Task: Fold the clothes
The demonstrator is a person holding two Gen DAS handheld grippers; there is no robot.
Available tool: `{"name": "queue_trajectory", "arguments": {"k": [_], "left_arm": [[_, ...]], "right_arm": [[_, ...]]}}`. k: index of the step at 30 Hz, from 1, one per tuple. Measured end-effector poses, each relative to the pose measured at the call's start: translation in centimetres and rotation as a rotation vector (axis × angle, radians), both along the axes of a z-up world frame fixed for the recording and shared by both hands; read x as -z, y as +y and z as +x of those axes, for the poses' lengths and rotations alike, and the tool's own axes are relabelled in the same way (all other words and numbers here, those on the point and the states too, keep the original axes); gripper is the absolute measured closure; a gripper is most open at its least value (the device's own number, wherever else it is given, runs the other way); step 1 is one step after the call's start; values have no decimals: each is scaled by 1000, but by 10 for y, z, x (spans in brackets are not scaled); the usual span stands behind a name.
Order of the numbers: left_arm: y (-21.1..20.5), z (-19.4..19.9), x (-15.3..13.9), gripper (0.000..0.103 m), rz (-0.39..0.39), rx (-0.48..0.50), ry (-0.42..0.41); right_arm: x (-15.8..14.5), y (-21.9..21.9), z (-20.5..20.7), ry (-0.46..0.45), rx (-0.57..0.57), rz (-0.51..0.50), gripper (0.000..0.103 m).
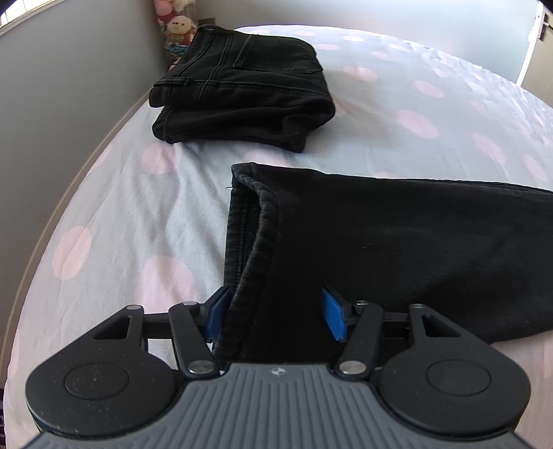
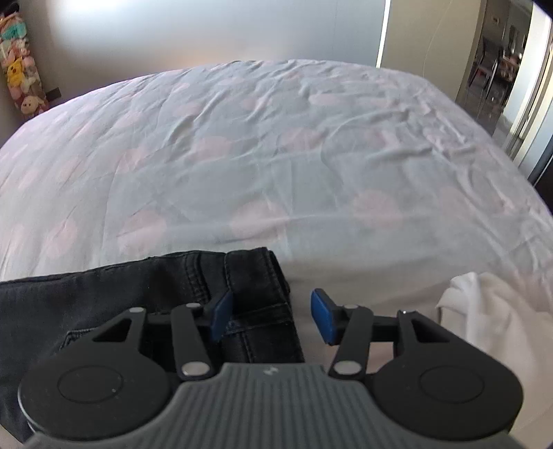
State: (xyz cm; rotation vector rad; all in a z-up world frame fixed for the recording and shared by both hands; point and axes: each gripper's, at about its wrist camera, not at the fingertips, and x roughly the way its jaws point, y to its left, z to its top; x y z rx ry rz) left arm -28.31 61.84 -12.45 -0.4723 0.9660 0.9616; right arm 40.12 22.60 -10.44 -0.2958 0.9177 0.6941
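Left gripper [image 1: 274, 316], bottom centre of the left wrist view: blue pads spread, hem end of the black jeans [image 1: 380, 255] lying between them. The left pad sits against the hem's edge; the right pad appears clear of the cloth. Not pinching yet, as far as I can judge.

Right gripper [image 2: 273, 317], bottom centre of the right wrist view: pads spread, the waistband end of the same jeans between them, nearer the left pad. The right pad is over bare bedsheet [image 2: 276, 155]. Frame slightly blurred.

Step in hand, judged: grip both ends of the laid-out jeans for a fold. To do it well, both pads should close on all the layers at each end, so none slips free when lifted. Keep both ends level and bring the hem squarely over the waistband.

Count:
- Unfolded black jeans: one, lower middle of both views.
- Folded black jeans [image 1: 242, 89]: one stack, upper middle of the left view, beyond the hem.
- White garment [image 2: 497, 314]: one, lower right of the right view.
- Soft toys [image 1: 178, 27]: several, far upper left; number unclear.
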Motion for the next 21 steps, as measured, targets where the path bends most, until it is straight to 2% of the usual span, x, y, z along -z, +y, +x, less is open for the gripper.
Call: {"name": "queue_trajectory", "arguments": {"k": [1, 2, 3, 5, 6, 8, 10, 13, 16, 19, 21], "left_arm": [[1, 2, 2, 54, 4, -8, 14], [2, 3, 4, 59, 7, -16, 24], [4, 5, 5, 62, 8, -24, 28], [6, 9, 7, 67, 17, -31, 37], [7, 12, 9, 69, 20, -27, 45], [9, 18, 14, 70, 23, -31, 74], [10, 24, 19, 69, 20, -35, 112], [6, 33, 17, 68, 55, -16, 163], [-9, 40, 2, 67, 158, 16, 201], [-30, 47, -27, 63, 226, 19, 134], [-47, 55, -48, 62, 230, 44, 68]], "right_arm": [[4, 1, 3, 23, 6, 14, 70], [5, 4, 2, 13, 10, 17, 73], [2, 8, 1, -27, 14, 13, 91], [-5, 12, 4, -105, 49, 20, 92], [-7, 13, 9, -114, 76, 36, 92], [-5, 21, 13, -172, 115, 0, 103], [-4, 23, 16, -266, 166, -67, 103], [-13, 10, 21, -222, 156, -11, 103], [-26, -1, 5, -209, 92, 31, 101], [-41, -14, -22, -181, 47, 112, 98], [-52, -20, -43, -151, 26, 162, 97]]}}
